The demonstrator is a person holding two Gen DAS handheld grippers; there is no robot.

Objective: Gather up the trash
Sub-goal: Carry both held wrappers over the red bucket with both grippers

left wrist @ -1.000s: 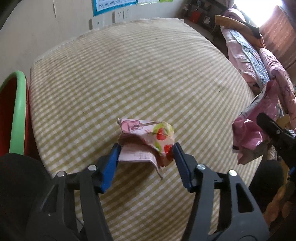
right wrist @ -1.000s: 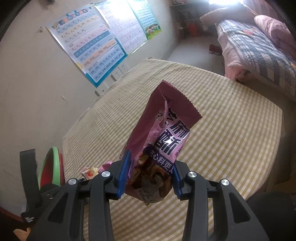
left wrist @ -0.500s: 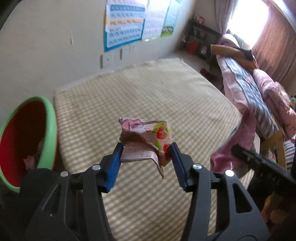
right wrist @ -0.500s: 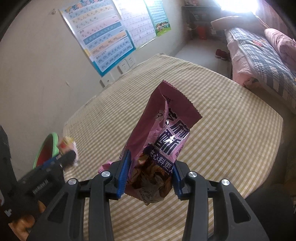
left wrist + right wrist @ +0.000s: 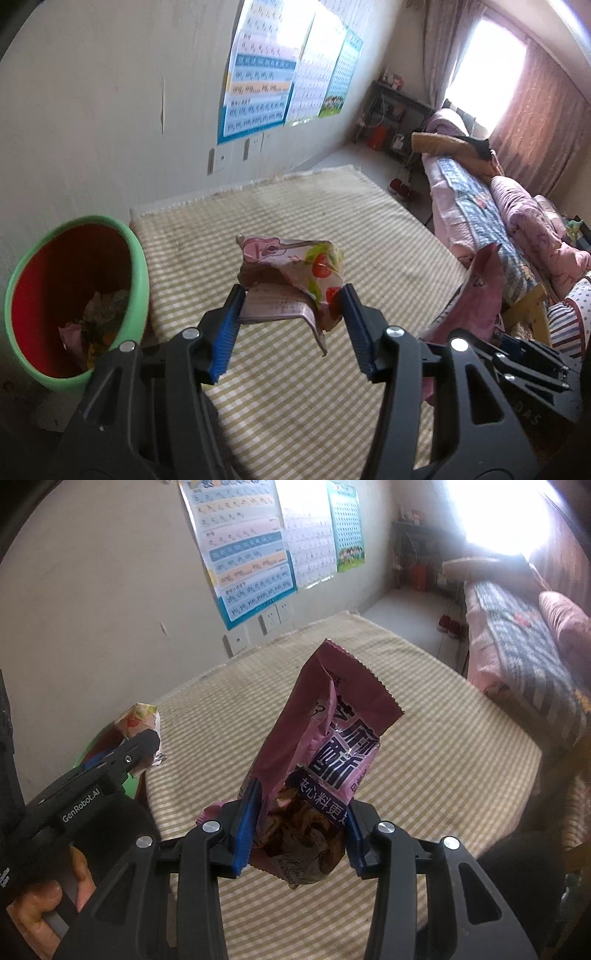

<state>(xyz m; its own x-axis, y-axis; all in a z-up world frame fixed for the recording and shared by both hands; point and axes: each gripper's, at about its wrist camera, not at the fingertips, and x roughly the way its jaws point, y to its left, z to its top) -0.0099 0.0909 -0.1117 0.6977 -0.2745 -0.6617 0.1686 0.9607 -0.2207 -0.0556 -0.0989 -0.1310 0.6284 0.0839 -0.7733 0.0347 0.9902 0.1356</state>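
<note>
A: What has each gripper got?

B: The left gripper (image 5: 291, 306) is clamped on a crumpled strawberry wrapper (image 5: 295, 266), lifted above the checked tabletop (image 5: 295, 206). The right gripper (image 5: 299, 827) pinches the purple snack bag (image 5: 325, 746) at its lower end.

A: How will they handle?

B: Probably light, limp, slippery film; grip across bunched folds. The bin (image 5: 138, 258) sits left of the left gripper.

bin (image 5: 96, 743): mostly hidden behind left gripper (image 5: 149, 744) | poster (image 5: 258, 79) text: blurred
</note>
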